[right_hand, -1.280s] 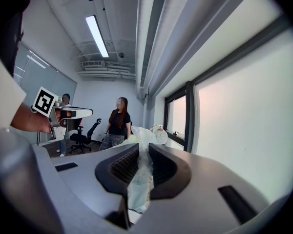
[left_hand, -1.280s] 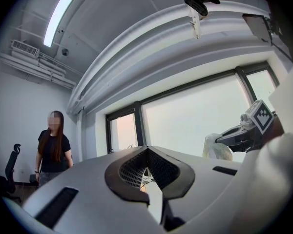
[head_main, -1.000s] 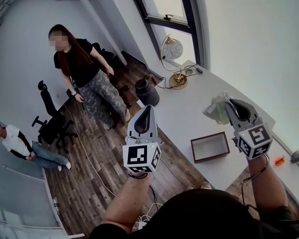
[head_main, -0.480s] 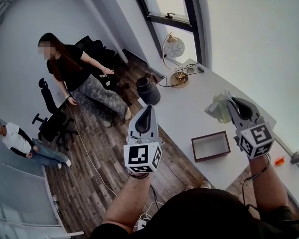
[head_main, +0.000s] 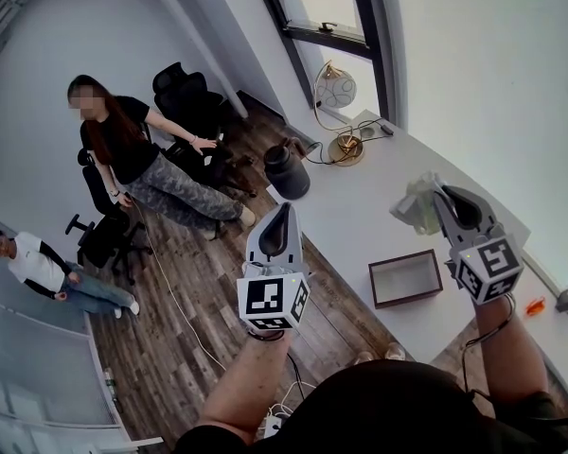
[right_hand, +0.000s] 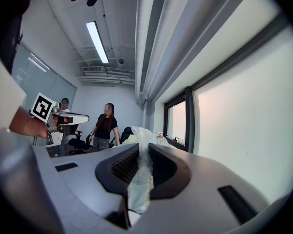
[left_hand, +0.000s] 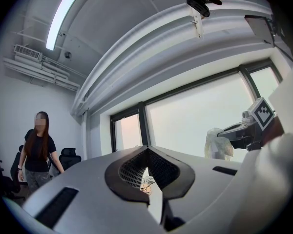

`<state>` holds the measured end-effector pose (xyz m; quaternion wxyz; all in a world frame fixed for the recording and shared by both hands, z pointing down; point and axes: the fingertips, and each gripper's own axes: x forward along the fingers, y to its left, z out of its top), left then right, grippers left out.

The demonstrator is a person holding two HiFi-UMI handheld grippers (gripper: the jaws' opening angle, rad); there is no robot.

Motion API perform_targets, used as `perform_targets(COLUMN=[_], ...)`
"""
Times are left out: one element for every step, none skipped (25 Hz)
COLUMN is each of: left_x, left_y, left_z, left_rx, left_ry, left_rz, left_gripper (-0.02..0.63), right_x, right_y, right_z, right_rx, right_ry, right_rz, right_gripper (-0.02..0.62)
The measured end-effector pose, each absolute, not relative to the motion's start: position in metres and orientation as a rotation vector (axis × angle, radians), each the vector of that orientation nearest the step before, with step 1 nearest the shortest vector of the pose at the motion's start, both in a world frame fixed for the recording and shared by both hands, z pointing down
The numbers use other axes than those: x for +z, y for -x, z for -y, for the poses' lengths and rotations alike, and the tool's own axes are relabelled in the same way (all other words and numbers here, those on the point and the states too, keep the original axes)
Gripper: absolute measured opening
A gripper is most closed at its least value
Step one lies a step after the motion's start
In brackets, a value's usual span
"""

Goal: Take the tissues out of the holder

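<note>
One tissue pack (right_hand: 138, 182) lengthwise between tongs (right_hand: 141, 149)

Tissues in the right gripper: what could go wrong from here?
1. The right gripper pinches only a thin fold of the soft tissues, and the bulk sticks out past the tips, so they may slip free.
2. They hang in the air over the desk. A drop might land in the empty holder or go off the edge.
3. The left gripper, shut and empty, is over the floor, probably too far aside to catch them.
</note>
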<state>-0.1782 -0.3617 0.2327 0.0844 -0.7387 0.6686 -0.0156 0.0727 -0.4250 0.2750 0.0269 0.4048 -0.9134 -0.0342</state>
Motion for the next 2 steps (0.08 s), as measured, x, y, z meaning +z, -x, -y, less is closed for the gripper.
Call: perform_targets(left_x=[0.2323,0.232], left_y=[0.1778,0.1773], left_z=[0.3626,0.3635], left_rx=[-0.046,-0.045], left_ry=[2.203,2.202], left_rz=[-1.994,-1.994], left_gripper=[0.005,0.005], right_x=[0.2746,0.2742], right_y=[-0.0731,-0.0735], right_z=[0.4258,0.4266], right_rx=[-0.106,-0.107], right_ry=[-1.251,-1.251], right_rz=[2.822,2.824], right_gripper=[0.052,0.052])
